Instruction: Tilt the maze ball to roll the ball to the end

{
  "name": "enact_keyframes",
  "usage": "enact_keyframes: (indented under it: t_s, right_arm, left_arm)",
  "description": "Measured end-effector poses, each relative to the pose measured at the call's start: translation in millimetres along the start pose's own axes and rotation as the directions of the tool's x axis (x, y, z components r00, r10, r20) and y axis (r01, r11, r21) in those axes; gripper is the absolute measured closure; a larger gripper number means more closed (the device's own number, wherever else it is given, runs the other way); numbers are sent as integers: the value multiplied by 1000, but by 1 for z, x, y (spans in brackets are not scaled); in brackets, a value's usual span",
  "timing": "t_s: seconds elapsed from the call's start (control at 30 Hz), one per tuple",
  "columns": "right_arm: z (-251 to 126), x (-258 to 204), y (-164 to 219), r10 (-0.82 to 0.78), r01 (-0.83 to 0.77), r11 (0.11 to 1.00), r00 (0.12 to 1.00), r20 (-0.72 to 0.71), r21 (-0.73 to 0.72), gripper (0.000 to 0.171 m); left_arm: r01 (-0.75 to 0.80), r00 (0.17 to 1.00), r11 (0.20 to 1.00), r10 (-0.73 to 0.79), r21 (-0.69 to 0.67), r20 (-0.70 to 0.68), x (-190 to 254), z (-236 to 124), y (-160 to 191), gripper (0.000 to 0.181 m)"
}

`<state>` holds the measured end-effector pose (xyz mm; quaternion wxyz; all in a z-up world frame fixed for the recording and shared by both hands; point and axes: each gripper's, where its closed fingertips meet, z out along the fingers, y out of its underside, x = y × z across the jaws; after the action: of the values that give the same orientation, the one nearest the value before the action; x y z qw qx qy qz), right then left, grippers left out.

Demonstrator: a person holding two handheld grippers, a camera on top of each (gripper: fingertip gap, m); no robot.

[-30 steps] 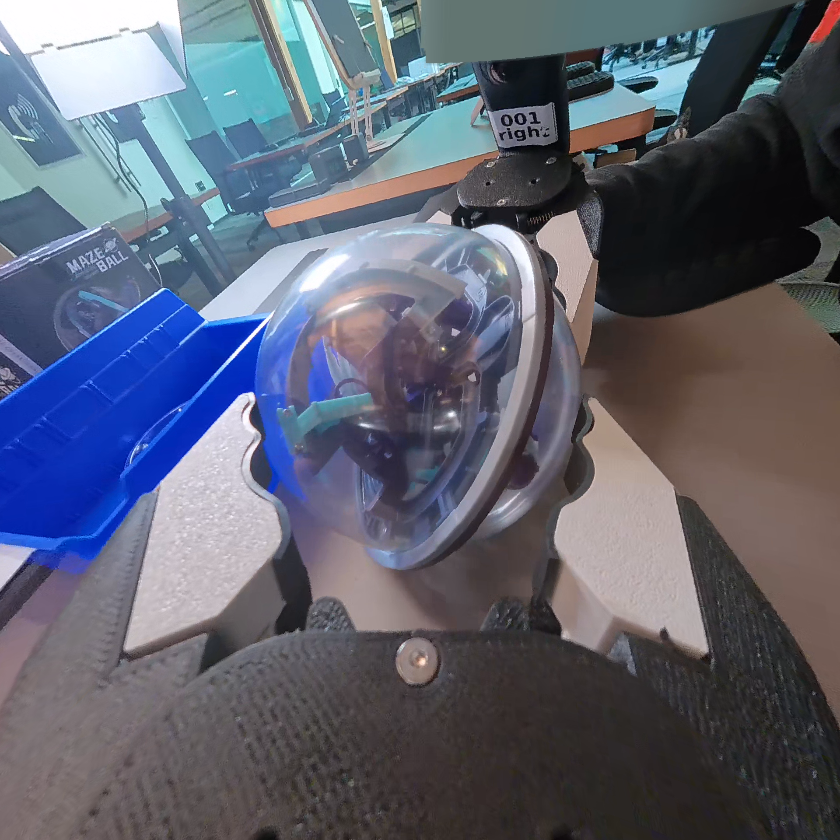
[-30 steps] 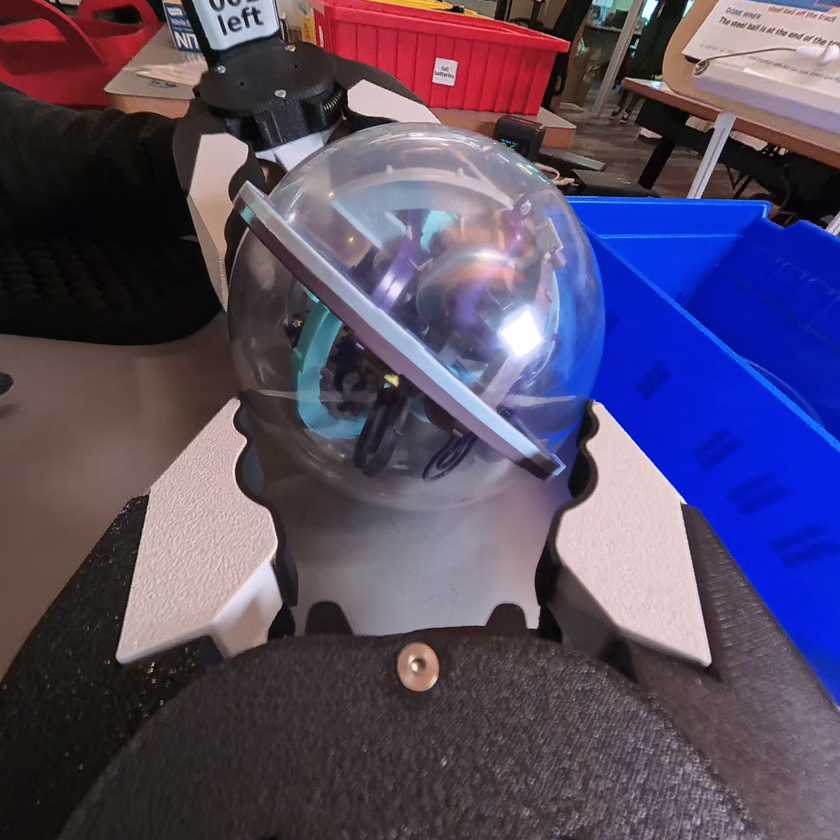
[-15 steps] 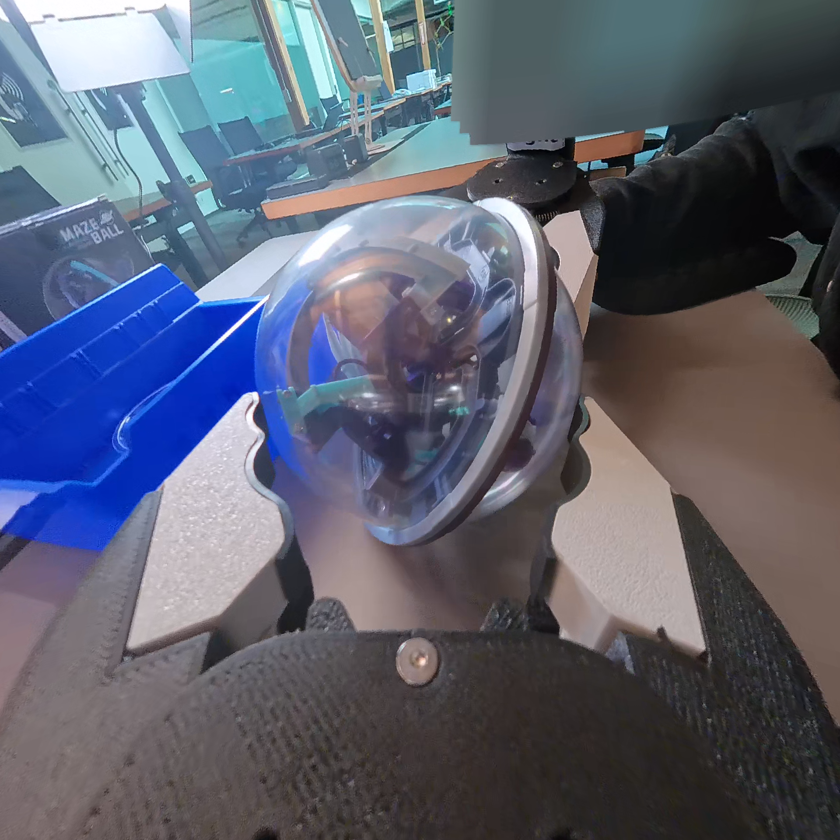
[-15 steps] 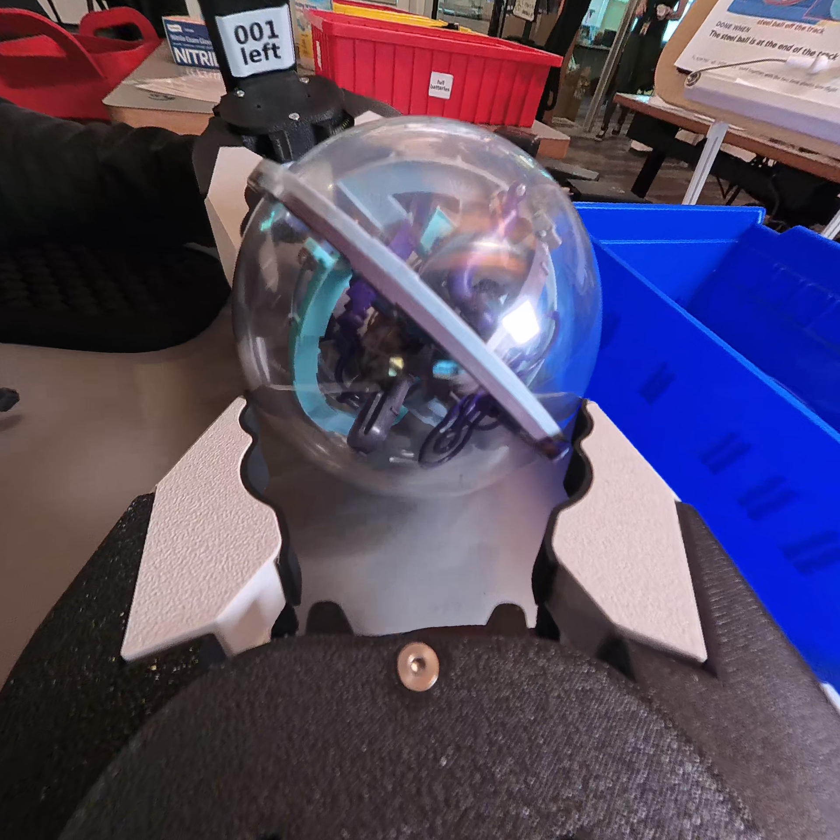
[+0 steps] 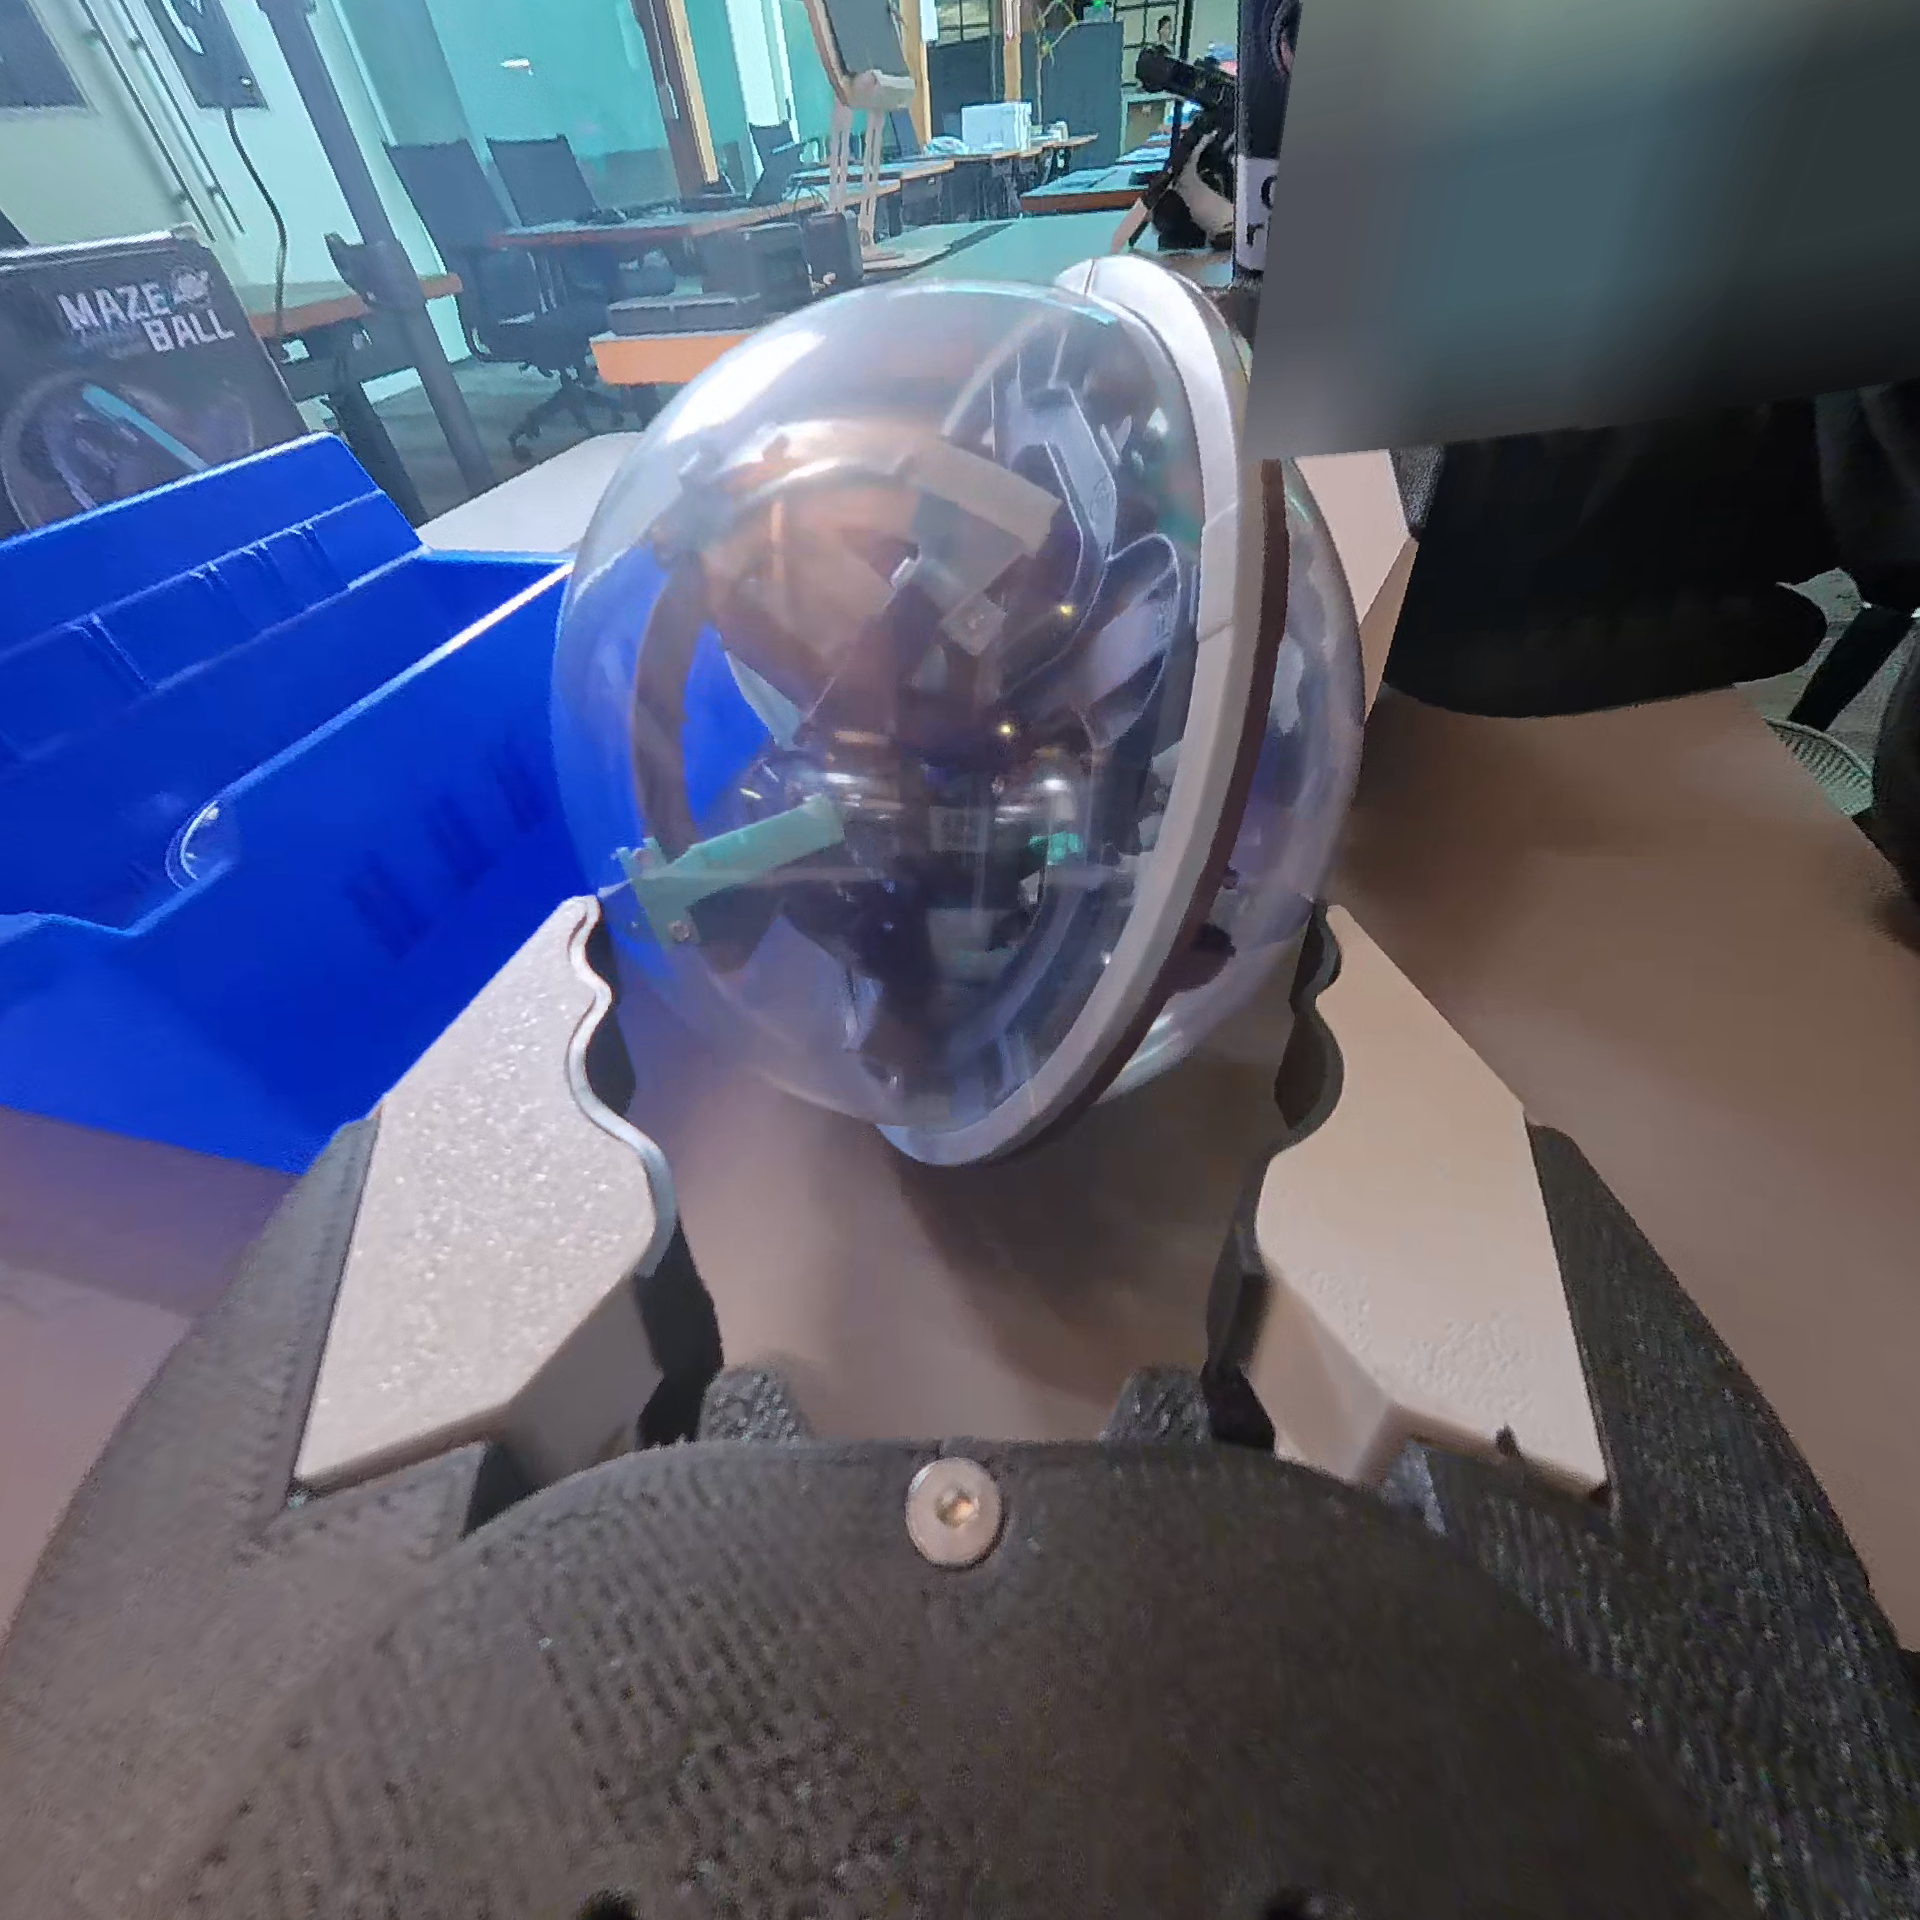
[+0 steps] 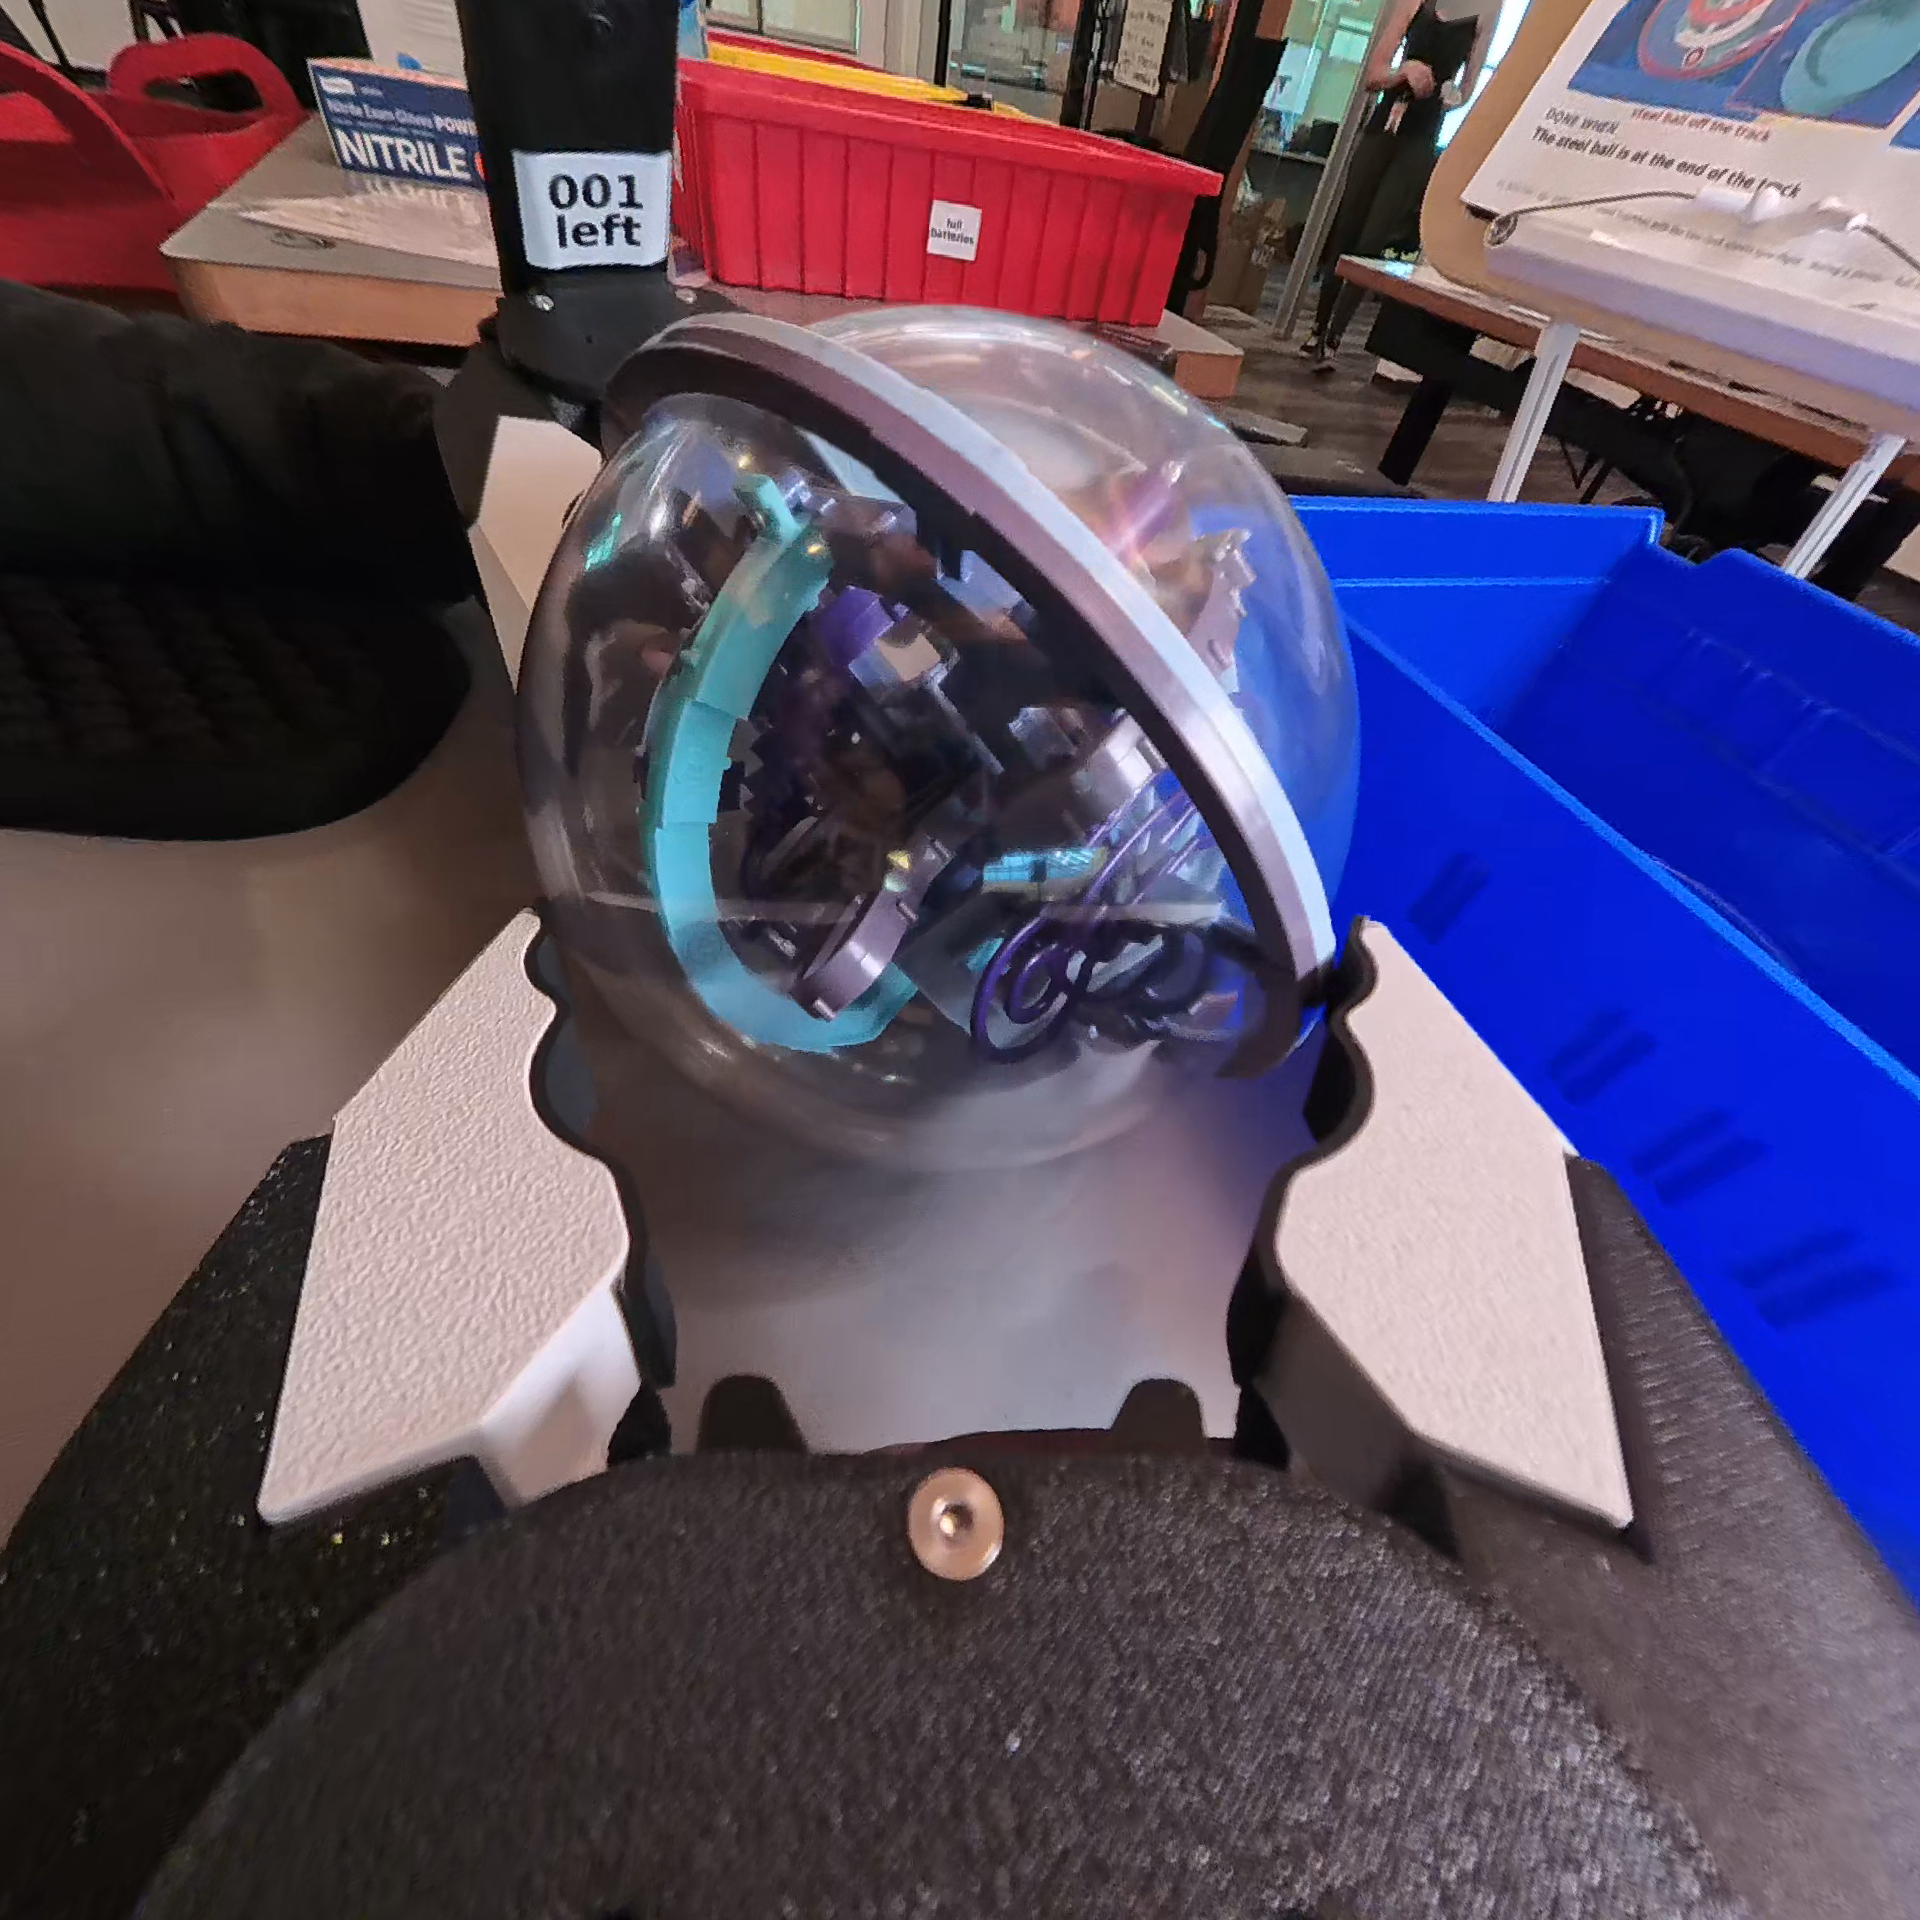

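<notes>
Since 1s ago the maze ball (image 5: 956, 717) has rolled: its grey seam ring (image 6: 1091, 644) went from shallow to steep. Ball sits above the table (image 5: 1621, 1039), beside the blue bin (image 6: 1621, 790). Left gripper (image 5: 951, 997) & right gripper (image 6: 940, 1029) each have jaws spread wide, clamped on opposite sides. Steel ball not spotted inside, so progress unclear

My left gripper (image 5: 951, 997) and right gripper (image 6: 940, 1023): grey textured fingers (image 6: 447, 1226), wavy black inner edges, black woven body, silver screw (image 6: 954, 1523) at 6 o'clock.
</notes>
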<state>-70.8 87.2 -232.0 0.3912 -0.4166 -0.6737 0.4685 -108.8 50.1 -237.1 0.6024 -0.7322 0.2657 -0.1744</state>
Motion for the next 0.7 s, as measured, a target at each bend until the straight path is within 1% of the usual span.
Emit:
enact_keyframes:
  t_s: [0.1, 0.17, 0.27, 0.33, 0.43, 0.47, 0.57, 0.63, 0.7]
  right_arm:
    - [-1, 0, -1, 3, -3, 1000, 1000, 8, 2, 32]
    - [-1, -1, -3, 8, -8, 1000, 1000, 14, 8, 33]
    - [1, -1, -4, 7, -7, 1000, 1000, 18, 10, 34]
    - [3, -1, -5, 13, -13, 1000, 1000, 19, 13, 34]
    - [6, -2, -7, 14, -14, 1000, 1000, 17, 18, 35]
    - [6, -2, -8, 13, -13, 1000, 1000, 12, 18, 34]
    - [6, -2, -7, 19, -20, 1000, 1000, 11, 20, 34]
    - [7, -1, 5, 21, -20, 999, 1000, 23, -41, 31]
    - [8, 0, 31, 27, -18, 985, 998, 48, -172, 26]
  left_arm:
    - [-9, 1000, 999, 8, -43, -22, 1, -1, 3, 55]
    - [10, 999, 997, -13, -76, -41, -2, -4, 3, 48]
    - [-53, 999, 999, 53, -1, 0, -11, -7, -22, 40]
    - [-94, 995, 995, 94, 13, -23, -5, -3, -34, 39]
    - [-147, 989, 986, 144, -81, -35, -3, 8, -19, 37]
    - [-144, 989, 987, 142, -68, -28, -3, 10, -18, 35]
    - [-131, 991, 991, 130, -38, -28, -3, 9, -18, 36]
    - [-119, 993, 992, 118, -32, -29, -4, 8, -17, 37]
    - [-113, 993, 993, 113, -28, -24, -5, 8, -16, 38]
